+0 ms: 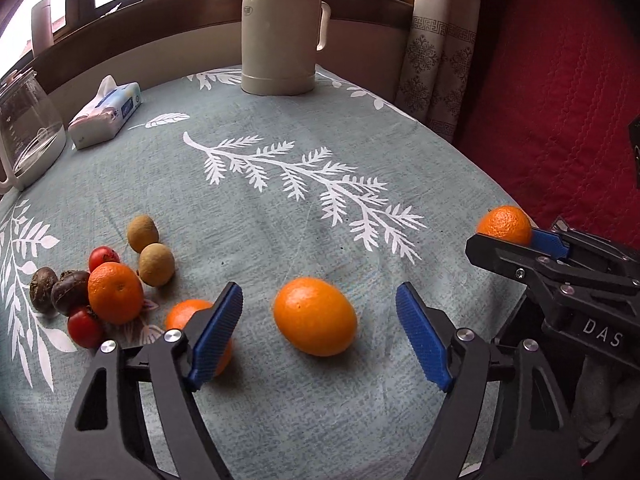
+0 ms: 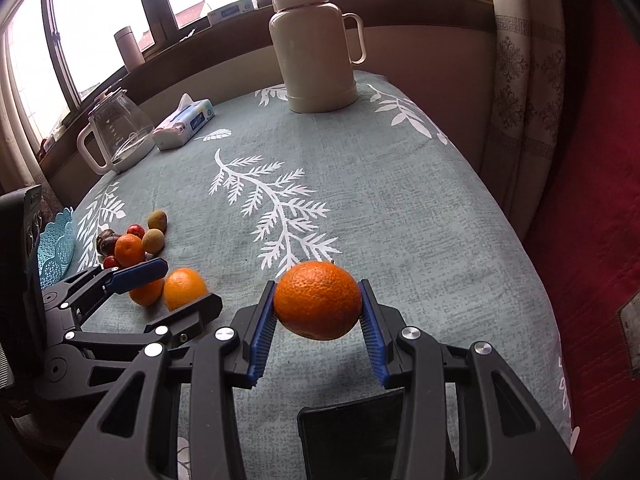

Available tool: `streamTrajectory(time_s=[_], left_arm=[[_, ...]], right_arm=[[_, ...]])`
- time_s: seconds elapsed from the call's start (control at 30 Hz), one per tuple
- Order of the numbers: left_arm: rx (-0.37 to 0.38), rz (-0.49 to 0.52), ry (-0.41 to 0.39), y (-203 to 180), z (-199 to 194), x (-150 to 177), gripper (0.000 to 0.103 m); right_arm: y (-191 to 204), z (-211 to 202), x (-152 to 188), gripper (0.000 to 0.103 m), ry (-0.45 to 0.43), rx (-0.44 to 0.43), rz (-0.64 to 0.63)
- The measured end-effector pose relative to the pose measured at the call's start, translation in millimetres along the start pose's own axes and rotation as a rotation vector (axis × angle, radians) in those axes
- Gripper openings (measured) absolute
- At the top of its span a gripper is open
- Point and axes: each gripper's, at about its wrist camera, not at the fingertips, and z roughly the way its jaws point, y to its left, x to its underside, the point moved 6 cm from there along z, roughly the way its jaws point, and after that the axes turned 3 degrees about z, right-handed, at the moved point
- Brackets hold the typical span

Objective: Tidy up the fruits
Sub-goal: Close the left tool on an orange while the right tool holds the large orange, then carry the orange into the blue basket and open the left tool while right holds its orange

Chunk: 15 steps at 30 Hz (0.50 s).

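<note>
Above the table's [image 2: 400,208] right edge, the right gripper [image 2: 318,322] clamps an orange [image 2: 318,300]. Left gripper [image 1: 320,332] gapes apart around another orange [image 1: 315,316].

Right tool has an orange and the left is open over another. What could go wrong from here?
The dark orange held by the right tool hangs clear of the grey-green leaf-print tablecloth near its edge; a slip could roll it off. The open left tool straddles a smooth oval orange, and one finger may nudge the smaller orange beside it.

Left gripper [image 1: 320,328] jaws wide apart; right gripper [image 2: 318,322] jaws clamped.
</note>
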Motion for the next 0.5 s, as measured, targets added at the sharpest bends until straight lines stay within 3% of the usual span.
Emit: streamTrajectory(time_s=[0.33, 0.5], left_arm=[[0.032, -0.021, 0.03, 1.5, 11.9, 4.3, 0.045], [0.051, -0.054, 0.025, 6.6, 7.3, 6.2, 0.044]], right_arm=[[-0.5, 0.6, 0.6, 0.04, 0.001, -0.005, 0.007], [0.1, -1.6, -0.3, 0.04, -0.009, -0.008, 0.009]])
